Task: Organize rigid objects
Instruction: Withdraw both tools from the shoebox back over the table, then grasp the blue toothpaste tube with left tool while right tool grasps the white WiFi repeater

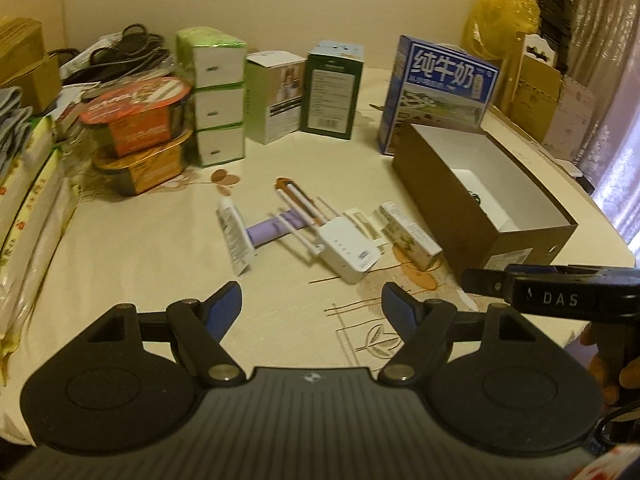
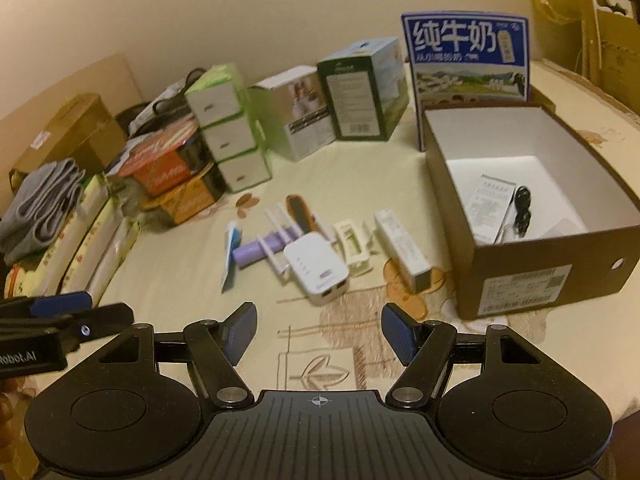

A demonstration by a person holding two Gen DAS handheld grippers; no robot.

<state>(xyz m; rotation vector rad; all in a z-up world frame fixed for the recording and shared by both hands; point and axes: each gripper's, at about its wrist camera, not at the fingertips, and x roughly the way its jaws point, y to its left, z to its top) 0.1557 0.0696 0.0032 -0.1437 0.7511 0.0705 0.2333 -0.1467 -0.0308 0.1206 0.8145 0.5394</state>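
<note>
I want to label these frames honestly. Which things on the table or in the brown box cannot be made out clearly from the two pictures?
- Brown box contents, left wrist view: the near wall hides most of the floor.
- Black item in the box, right wrist view: too small and dark to identify.
- Purple cylinder, both views: the white router's antennas cross it; no label is readable.
- Print on the small white carton: blurred.
- Far-left stacks: cut by the frame edge.

White router (image 2: 318, 272) lying flat left of open brown box (image 2: 472, 216), purple tube (image 2: 256, 251), white tube (image 2: 231, 256), slim carton (image 2: 402, 250) lying alongside.
</note>
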